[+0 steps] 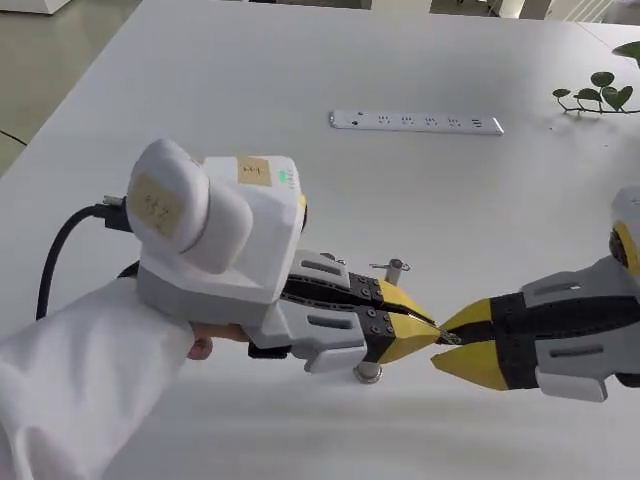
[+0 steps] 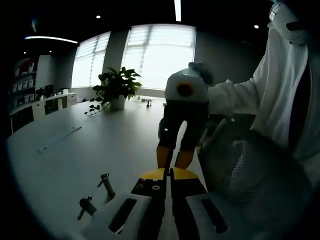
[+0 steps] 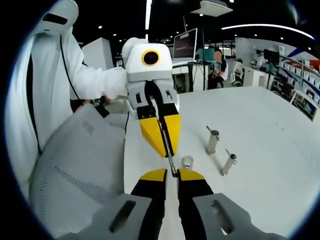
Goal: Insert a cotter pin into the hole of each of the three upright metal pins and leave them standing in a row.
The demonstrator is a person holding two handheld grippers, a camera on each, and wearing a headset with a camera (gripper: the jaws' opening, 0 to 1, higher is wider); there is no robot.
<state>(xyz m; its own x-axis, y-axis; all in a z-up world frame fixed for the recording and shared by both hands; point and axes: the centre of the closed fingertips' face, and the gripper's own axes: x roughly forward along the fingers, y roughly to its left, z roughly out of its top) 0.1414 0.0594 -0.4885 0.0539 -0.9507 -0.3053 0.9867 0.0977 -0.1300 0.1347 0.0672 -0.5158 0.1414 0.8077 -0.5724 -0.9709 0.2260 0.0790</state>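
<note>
Looks like an open-plan office that doubles as a lab. There's a long white bench (image 1: 300, 60) with a power strip (image 1: 416, 122) on it and a potted plant (image 2: 116, 87) at the far end. Tall windows (image 2: 160, 55) with blinds, wall shelves (image 2: 25, 85), recessed ceiling lights. A mesh office chair (image 3: 75, 160) is pulled up, and there are monitors (image 3: 185, 45) and more desks behind. The person (image 3: 45, 75) is wearing a white coat.
</note>
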